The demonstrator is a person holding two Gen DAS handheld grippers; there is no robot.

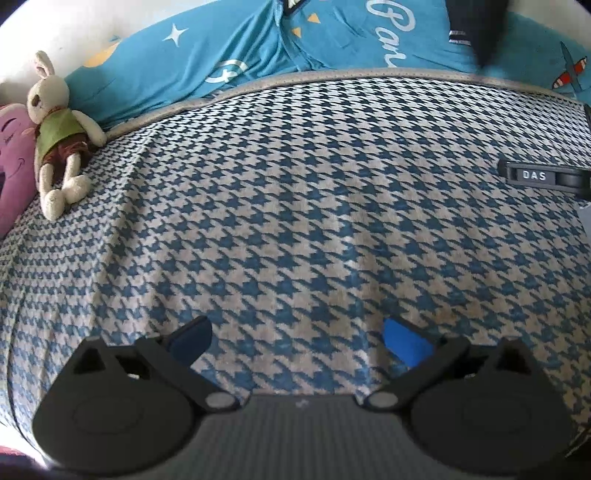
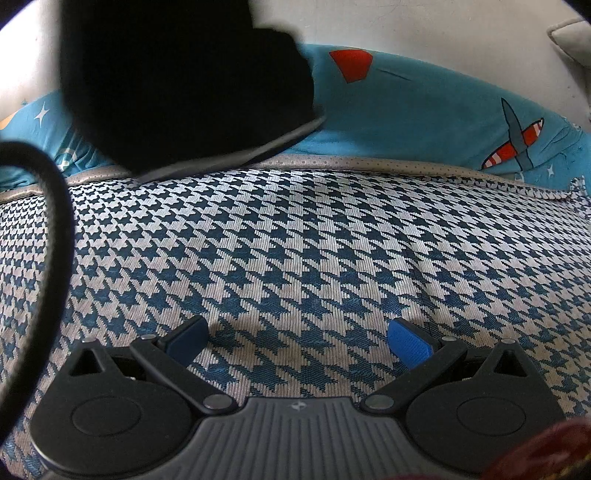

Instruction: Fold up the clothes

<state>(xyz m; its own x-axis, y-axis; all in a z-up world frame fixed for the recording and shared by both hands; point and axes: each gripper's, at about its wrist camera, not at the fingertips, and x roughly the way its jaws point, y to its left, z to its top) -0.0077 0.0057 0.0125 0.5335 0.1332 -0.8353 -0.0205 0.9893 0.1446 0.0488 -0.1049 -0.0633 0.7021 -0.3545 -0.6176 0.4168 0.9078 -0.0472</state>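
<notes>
A blue-and-white houndstooth cover (image 1: 295,206) is stretching across the whole bed and filling most of both wrist views, lying fairly flat with a few soft creases. Beyond its grey piped far edge, a teal quilt (image 1: 258,48) printed with stars, lettering and a red-striped plane is bunching along the wall. A black garment (image 2: 184,85) is lying on that quilt at the far side, its lower edge reaching down onto the cover's border; in the left view only a dark corner (image 1: 484,33) of it is showing. A stuffed rabbit (image 1: 59,129) in a green vest is lying at the cover's far left corner, leaning against a purple plush (image 1: 13,162). The left gripper (image 1: 299,343) is hovering over the cover with its blue pads spread wide, holding nothing. The right gripper (image 2: 299,343) is likewise gaping wide and empty above the cover, well short of the garment
</notes>
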